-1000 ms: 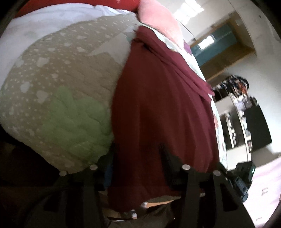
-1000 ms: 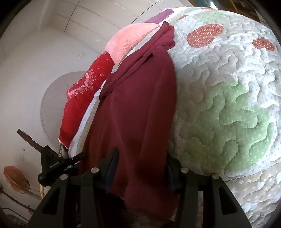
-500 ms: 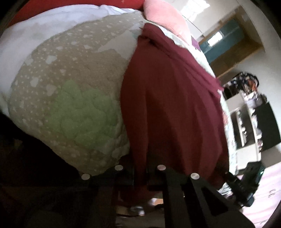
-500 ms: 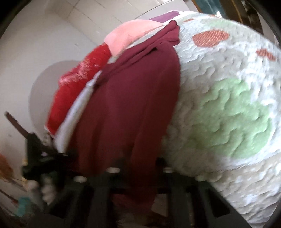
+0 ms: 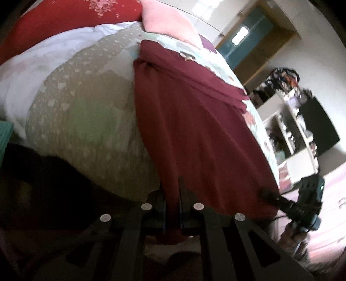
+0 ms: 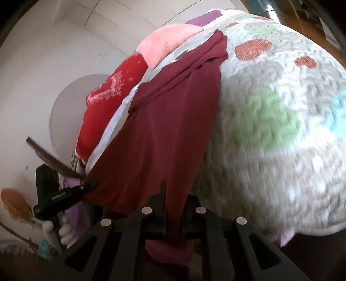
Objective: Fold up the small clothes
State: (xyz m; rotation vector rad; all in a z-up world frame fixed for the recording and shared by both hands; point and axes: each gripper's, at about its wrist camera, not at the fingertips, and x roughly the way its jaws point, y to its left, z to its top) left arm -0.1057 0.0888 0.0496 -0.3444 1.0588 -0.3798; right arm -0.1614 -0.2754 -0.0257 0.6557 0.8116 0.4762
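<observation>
A maroon garment (image 5: 190, 121) (image 6: 164, 129) lies lengthwise on a quilted patchwork bedspread (image 5: 86, 112) (image 6: 270, 129), with its near hem hanging over the bed's edge. My left gripper (image 5: 170, 183) is shut on the hem at one corner, and a fold of cloth runs down between its pads. My right gripper (image 6: 174, 194) is shut on the hem at the other corner. Each wrist view also shows the other gripper at the far end of the hem, the right gripper (image 5: 267, 194) and the left gripper (image 6: 90, 186). The cloth is stretched between them.
A pink pillow (image 5: 170, 19) and a red pillow (image 5: 64, 19) lie at the head of the bed beside a white sheet (image 5: 43, 64). A shelf unit (image 5: 292, 138) and a dark screen (image 5: 315, 127) stand across the room. A pale wall (image 6: 54, 64) is left of the bed.
Both grippers went from open around the hem to shut on it. They then lifted and drew back, and the garment now hangs tauter from the bed's edge.
</observation>
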